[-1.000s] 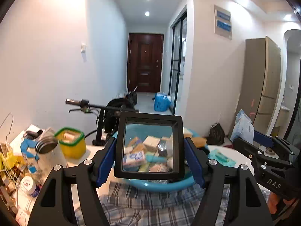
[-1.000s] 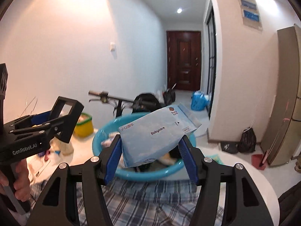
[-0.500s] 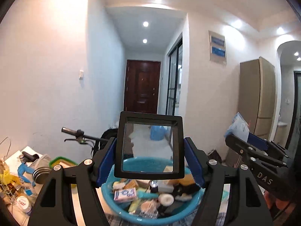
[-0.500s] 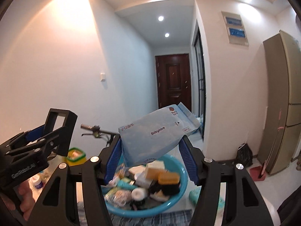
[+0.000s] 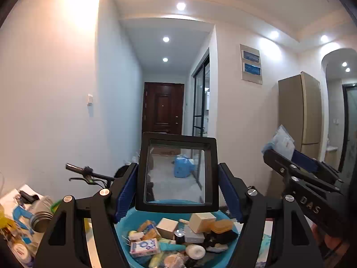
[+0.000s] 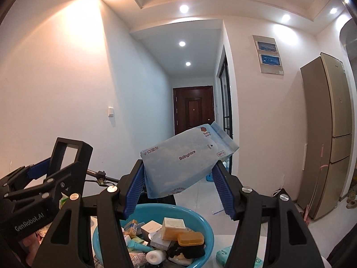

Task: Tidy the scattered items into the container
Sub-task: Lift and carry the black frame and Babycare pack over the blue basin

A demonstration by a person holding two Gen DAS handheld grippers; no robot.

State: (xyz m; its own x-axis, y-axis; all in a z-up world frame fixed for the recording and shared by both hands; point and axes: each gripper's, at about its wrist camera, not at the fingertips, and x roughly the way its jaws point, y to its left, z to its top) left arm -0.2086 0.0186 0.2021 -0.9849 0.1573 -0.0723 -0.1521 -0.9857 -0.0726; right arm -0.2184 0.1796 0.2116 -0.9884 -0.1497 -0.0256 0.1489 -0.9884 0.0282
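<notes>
Gripping a black square frame point(image 5: 177, 169) with a clear pane between its blue pads, the left claw point(image 5: 177, 192) pointed level above the blue basin point(image 5: 125, 236). The right claw point(image 6: 178, 186) was clenched on a pale blue wet-wipe pack point(image 6: 187, 158), which sat tilted, its far end raised, also over the basin. Both held things hung above the rim, apart from the contents. Inside the basin lay small boxes, an orange case point(image 6: 190, 239), a white roll and packets. A metal tin point(image 5: 41, 217) sat on the cluttered surface point(image 5: 13, 203) to the left.
</notes>
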